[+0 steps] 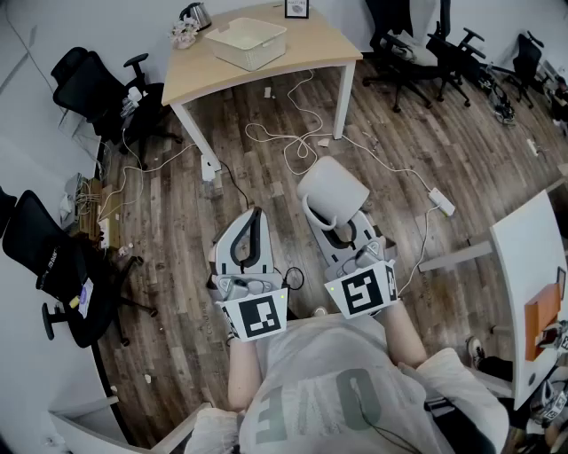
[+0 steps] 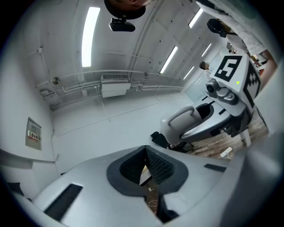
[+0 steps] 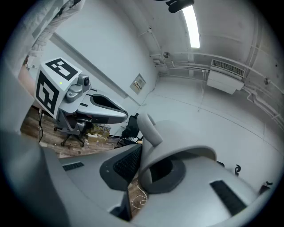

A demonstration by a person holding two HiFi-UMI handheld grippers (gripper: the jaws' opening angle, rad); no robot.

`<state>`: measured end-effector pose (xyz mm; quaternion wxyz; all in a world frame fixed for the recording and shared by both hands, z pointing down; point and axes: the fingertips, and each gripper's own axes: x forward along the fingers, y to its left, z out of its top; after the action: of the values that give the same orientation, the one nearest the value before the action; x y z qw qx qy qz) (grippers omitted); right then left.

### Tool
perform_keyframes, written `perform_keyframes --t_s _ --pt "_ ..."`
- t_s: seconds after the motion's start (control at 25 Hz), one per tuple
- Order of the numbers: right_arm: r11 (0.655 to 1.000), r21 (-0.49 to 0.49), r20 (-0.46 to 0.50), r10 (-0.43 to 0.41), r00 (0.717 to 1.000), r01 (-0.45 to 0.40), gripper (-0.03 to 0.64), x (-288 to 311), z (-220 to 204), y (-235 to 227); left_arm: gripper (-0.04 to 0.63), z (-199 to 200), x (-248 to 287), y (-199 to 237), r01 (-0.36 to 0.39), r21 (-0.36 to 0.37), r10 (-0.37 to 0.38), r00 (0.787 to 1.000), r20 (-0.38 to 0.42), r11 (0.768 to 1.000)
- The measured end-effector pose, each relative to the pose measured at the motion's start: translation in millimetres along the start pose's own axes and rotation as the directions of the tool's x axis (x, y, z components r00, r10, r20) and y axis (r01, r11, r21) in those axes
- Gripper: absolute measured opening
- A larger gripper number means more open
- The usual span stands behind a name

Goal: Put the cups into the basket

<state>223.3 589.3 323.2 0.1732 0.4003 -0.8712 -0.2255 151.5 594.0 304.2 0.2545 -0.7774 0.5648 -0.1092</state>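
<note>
A grey cup (image 1: pixel 331 189) with a handle is clamped by its wall in my right gripper (image 1: pixel 330 222), mouth turned towards me, held over the wooden floor. In the right gripper view the cup (image 3: pixel 177 146) fills the space between the jaws, its handle (image 3: pixel 146 126) pointing up. My left gripper (image 1: pixel 256 215) hangs beside it on the left, shut with nothing in it; its pads (image 2: pixel 153 162) meet at the tips. The white basket (image 1: pixel 247 42) stands far ahead on the wooden table (image 1: pixel 293 64). The left gripper view also shows the right gripper (image 2: pixel 222 111) carrying the cup (image 2: pixel 179 124).
A kettle (image 1: pixel 194 14) and a small frame (image 1: pixel 296 8) stand on the table. Black office chairs (image 1: pixel 93 89) are at the left and the back right (image 1: pixel 426 49). White cables (image 1: pixel 302 142) lie on the floor. A white desk (image 1: pixel 528 275) is at the right.
</note>
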Motion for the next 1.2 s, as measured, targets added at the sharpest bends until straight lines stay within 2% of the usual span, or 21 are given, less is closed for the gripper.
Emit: perform_keyframes --t_s 0.12,0.28,0.48,0.68,0.92,1.08,1.2 --pt "1.000 -0.027 -0.013 0.006 1.000 -0.007 0.029 6 -5 -3 0.008 3 10 5 0.005 0.028 -0.005 1.000 -0.015 1.000" --pt "0.999 -0.042 -0.017 0.008 1.000 -0.009 0.029 14 -9 -6 0.008 -2 16 14 -0.019 -0.005 0.019 1.000 -0.011 1.000" --pt "1.000 -0.013 -0.023 0.005 1.000 -0.005 0.029 34 -15 -5 0.008 -28 26 26 -0.021 -0.006 0.021 0.999 -0.035 1.000" --pt "0.999 0.010 -0.042 0.038 0.998 -0.038 0.029 76 -18 -1 0.008 -58 52 59 -0.012 -0.011 0.012 0.999 -0.035 1.000" --pt "0.999 -0.043 -0.089 0.010 0.996 -0.014 0.029 161 -11 -6 0.008 -104 100 123 0.002 -0.033 -0.003 1.000 -0.007 0.999" --pt "0.996 -0.080 -0.150 0.017 0.989 -0.029 0.029 215 0 -13 0.008 -127 127 184 0.012 -0.044 -0.012 1.000 -0.002 0.999" --pt "0.997 -0.070 -0.163 0.030 0.986 -0.042 0.029 251 11 -12 0.008 -146 142 233 0.012 -0.088 -0.011 1.000 0.012 0.996"
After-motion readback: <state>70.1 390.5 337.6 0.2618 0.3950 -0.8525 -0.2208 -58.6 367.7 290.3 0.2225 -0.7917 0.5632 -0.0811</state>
